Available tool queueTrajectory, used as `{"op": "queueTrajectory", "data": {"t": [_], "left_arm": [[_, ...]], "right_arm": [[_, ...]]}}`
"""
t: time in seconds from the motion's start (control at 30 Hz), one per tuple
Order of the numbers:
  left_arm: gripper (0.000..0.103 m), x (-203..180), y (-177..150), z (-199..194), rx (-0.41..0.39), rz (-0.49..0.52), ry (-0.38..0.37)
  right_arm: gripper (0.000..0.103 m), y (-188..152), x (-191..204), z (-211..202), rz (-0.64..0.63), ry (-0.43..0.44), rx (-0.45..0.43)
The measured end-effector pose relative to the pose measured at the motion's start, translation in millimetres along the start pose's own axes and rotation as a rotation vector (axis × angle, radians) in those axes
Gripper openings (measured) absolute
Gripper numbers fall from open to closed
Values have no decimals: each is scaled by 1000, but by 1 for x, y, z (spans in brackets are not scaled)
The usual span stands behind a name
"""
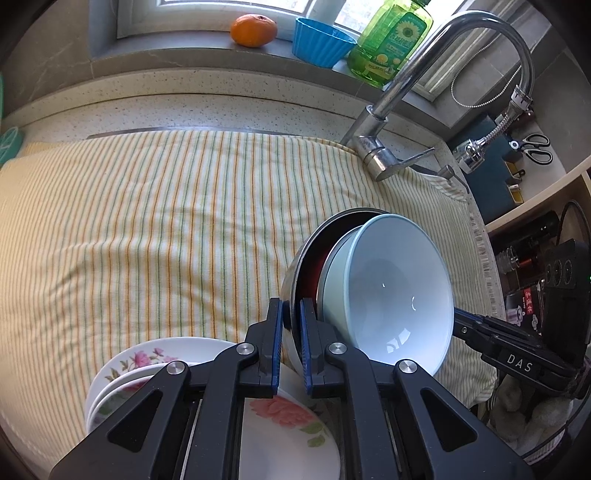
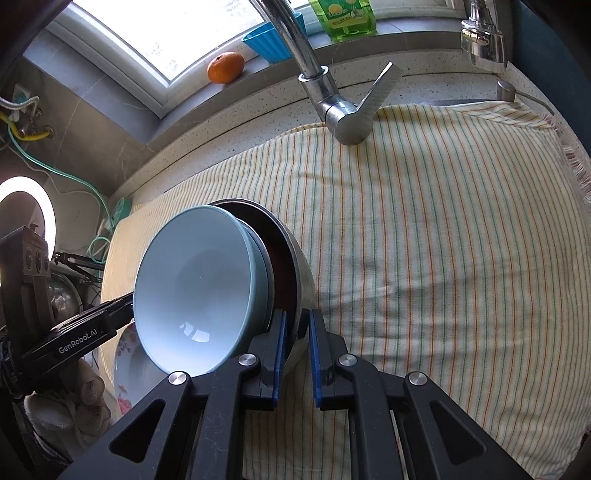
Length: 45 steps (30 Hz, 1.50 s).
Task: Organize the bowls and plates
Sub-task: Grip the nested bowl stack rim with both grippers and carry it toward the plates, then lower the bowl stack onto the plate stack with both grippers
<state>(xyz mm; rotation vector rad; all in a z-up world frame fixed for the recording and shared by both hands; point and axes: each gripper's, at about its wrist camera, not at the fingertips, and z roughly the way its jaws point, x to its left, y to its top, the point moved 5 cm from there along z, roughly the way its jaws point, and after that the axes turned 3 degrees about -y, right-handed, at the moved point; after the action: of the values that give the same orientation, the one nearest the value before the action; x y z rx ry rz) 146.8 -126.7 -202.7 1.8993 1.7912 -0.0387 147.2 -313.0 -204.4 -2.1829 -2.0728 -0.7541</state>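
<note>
Left wrist view: striped cloth [image 1: 147, 221] under my lifted stack.
Steel bowl [image 1: 291, 291]: outermost, both my grippers closed on its rim.
Blue bowl [image 1: 399, 295]: nested inside, tilted.
Advice: I lower evenly onto flowered plates [image 1: 155, 358].

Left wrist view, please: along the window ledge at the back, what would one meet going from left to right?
Round orange fruit → blue fluted plastic cup → green transparent dish-soap bottle → curved chrome tap spout.
</note>
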Motion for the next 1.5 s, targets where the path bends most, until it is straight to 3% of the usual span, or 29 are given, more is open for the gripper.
{"op": "queueTrajectory", "data": {"t": [0.37,0.67,1.03,1.5], "left_arm": [[7,-12,10,-23,-39,51,-39],[7,-7,10,-55,-74,87,-55],[8,15,-15,-93,-96,75,-52],[7,44,-51,-117,-90,30,-43]], "right_arm": [[10,5,4,-26,32,-20,-38],[11,-1,34,-53,36,-29,-87],[11,-26,75,-67,5,-15,-102],[11,-66,110,-57,-22,-2,-51]]}}
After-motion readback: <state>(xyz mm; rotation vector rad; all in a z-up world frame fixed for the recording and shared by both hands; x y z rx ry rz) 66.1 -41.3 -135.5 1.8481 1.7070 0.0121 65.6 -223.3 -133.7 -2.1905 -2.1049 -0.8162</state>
